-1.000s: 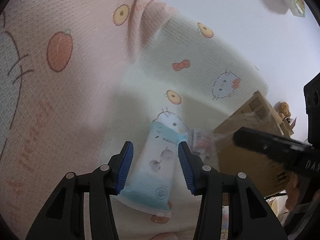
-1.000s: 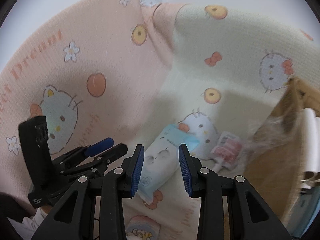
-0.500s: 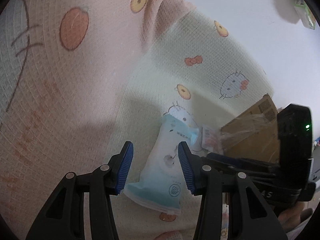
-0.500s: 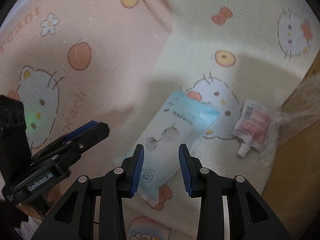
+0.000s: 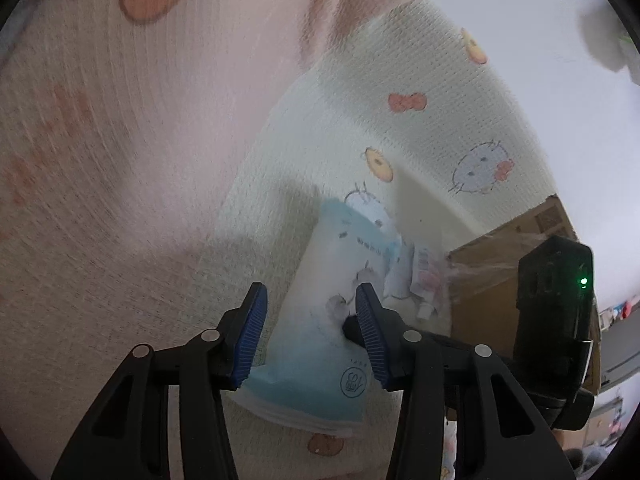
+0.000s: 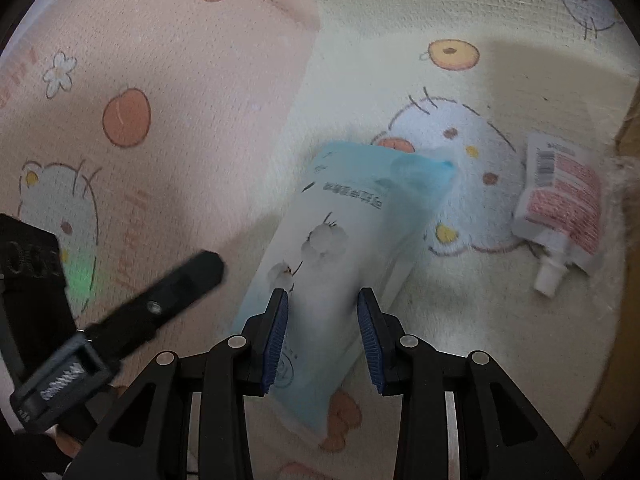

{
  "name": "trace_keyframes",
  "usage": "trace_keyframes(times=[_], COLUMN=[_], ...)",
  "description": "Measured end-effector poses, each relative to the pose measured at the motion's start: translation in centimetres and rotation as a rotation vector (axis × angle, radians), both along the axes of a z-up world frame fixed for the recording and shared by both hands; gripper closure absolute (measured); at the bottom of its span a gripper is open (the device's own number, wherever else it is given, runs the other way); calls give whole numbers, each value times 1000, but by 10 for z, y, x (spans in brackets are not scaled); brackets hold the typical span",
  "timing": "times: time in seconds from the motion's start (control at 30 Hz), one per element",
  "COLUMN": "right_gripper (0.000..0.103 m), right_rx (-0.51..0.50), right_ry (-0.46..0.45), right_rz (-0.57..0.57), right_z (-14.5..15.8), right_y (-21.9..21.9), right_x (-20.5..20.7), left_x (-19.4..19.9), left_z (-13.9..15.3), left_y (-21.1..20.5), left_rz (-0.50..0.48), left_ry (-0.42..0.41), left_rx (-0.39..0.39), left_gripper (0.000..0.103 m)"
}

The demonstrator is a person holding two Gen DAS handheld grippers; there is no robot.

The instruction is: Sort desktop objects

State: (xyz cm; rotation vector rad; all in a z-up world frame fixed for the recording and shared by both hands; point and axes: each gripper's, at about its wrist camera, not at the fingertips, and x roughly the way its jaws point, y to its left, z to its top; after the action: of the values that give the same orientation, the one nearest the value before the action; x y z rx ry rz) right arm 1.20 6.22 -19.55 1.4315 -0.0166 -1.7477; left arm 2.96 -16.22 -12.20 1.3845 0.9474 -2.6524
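Left gripper (image 5: 310, 334) tipped steeply down over a light-blue and white wipes pack (image 5: 320, 320), jaws closing, blue pads (image 5: 248, 336) standing on either side of the pack's lower half. Not pressing on it: a strip of cloth visible between the left-hand pad and the pack's edge, so released, nothing grasped. Right gripper (image 6: 322, 336) just beside it on the right, likewise pointed down at the same pack, jaws a narrow gap apart and poised over the pack's middle, the pack wider than that gap and passing beneath both pads; released too, holding nothing. One black fingertip of the right gripper seen from the left wrist touching or just over the pack's right edge; which of the two cannot be told. Pack lying flat, running lengthwise away from both grippers and slanting to the right, cotton-boll print facing up, round mark at the near end. Beyond and to the right of the pack, close beside its far corner, a small pink-and-white spouted pouch (image 6: 560, 204), flat, spout toward the grippers. Farther right, a cardboard box (image 5: 500, 280), its edge just beside the pouch. Under everything, a cream cloth (image 5: 400, 100) with cartoon cat faces, bows and fruit; to the left of the grippers, a pink cloth (image 5: 120, 160) with a similar print. Past the cloths, bare white worktop (image 5: 520, 20).
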Motion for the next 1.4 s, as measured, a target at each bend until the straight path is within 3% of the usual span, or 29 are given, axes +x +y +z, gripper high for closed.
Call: trace_keyframes(times=[0.1, 0.2, 0.3, 0.47, 0.57, 0.7, 0.87, 1.13, 1.27, 1.4], right_gripper=[70, 70, 70, 70, 70, 70, 70, 70, 70, 70], right_rx=[-24, -25, -31, -33, -22, 94, 125, 178, 203, 194], right_ry=[0, 28, 57, 74, 97, 133, 117, 144, 111, 23], right_rz=[16, 41, 66, 82, 84, 8, -46, -20, -46, -70], right_z=[-2, -1, -1, 1, 6, 20, 31, 34, 23, 11], right_y=[-4, -13, -26, -47, -50, -32, -6, 0, 5, 10], right_x=[-7, -13, -21, -29, -32, -35, -27, -15, -19, -26], left_x=[-7, -8, -2, 2, 3, -2, -5, -23, -27, -29], left_z=[-14, -28, -38, -33, -36, -41, -46, -48, -47, -43], left_y=[0, -10, -20, -12, -4, 10, 15, 8, 10, 14], left_rz=[11, 72, 155, 200, 238, 263, 294, 366, 398, 393], left_ry=[-52, -88, -73, -36, -22, -16, -1, 21, 24, 21], left_rx=[40, 139, 232, 186, 221, 218, 226, 239, 239, 222], left_gripper=[58, 71, 74, 75, 75, 75, 75, 75, 75, 75])
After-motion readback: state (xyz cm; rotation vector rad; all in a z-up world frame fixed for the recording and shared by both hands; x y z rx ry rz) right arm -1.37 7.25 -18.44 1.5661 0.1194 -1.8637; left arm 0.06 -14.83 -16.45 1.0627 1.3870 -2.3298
